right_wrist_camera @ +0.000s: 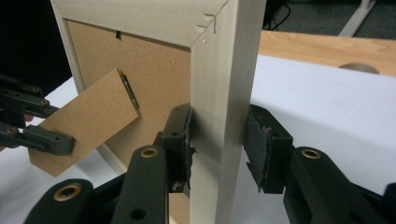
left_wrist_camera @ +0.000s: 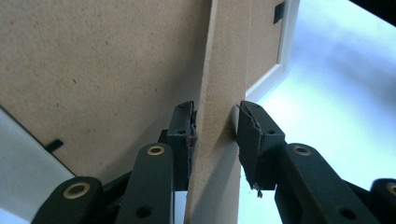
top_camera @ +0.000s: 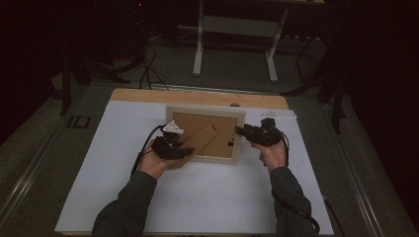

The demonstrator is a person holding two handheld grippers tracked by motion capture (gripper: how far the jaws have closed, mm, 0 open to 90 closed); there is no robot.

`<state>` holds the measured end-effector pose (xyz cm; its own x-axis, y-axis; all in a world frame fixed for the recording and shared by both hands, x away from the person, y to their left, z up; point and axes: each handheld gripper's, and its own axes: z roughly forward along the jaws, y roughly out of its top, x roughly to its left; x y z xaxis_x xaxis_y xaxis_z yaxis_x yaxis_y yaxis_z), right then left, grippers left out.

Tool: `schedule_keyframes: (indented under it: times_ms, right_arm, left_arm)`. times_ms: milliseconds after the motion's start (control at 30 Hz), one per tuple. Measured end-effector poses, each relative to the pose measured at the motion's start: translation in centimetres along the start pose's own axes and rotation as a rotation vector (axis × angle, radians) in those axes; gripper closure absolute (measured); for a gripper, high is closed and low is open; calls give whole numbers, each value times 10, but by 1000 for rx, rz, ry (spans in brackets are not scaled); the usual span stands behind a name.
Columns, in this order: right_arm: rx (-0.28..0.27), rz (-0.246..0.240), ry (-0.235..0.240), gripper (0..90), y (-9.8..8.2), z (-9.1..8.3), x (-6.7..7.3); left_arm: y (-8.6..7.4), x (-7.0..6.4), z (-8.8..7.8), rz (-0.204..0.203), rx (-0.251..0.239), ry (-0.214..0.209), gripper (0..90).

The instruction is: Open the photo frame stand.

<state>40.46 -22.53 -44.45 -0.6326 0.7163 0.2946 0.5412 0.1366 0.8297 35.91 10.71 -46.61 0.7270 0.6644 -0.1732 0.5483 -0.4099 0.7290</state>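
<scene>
While the high view takes in the whole table (top_camera: 118, 96), whose wooden top is mostly covered by a white sheet (top_camera: 207, 192), a picture frame (top_camera: 205, 133) lies back-up on that sheet at its far middle, just short of the bare wood strip. Its border is pale cream wood and its back is a brown fibreboard panel (top_camera: 225, 129). A brown easel stand (top_camera: 200, 140) of the same board slants across the panel toward the frame's near left corner.

At the frame's near left edge, the left gripper (top_camera: 185, 151) reaches in; at the frame's right edge sits the right gripper (top_camera: 242, 131). From above, the jaws are too small to judge.

The left gripper view supplies this: the left gripper (left_wrist_camera: 215, 135) has the stand (left_wrist_camera: 219, 93) edge-on between its jaws, one pad pressed to it and the other touching or just off it. Black turn clips sit on the panel (left_wrist_camera: 93, 70).

The right gripper view shows the right gripper (right_wrist_camera: 218, 140) pinching the frame's cream side rail (right_wrist_camera: 222, 84), with a mitred corner joint visible above. Beyond it, the stand (right_wrist_camera: 86, 116) lifts off the panel on a metal hinge, its free end held by the left gripper (right_wrist_camera: 51, 140).
</scene>
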Motion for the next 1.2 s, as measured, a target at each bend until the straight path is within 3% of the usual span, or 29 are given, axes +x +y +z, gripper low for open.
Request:
schedule_keyframes:
  times_ms: [667, 933, 1200]
  right_arm:
    - [-25, -48, -27, 596, 10, 2, 12]
    - [-38, -51, -20, 585, 10, 5, 15]
    - [-49, -65, -3, 583, 11, 5, 18]
  left_arm:
    - [4, -1, 4, -16, -16, 90, 725]
    - [5, -1, 5, -24, -27, 112, 729]
    - [6, -3, 3, -24, -39, 108, 733]
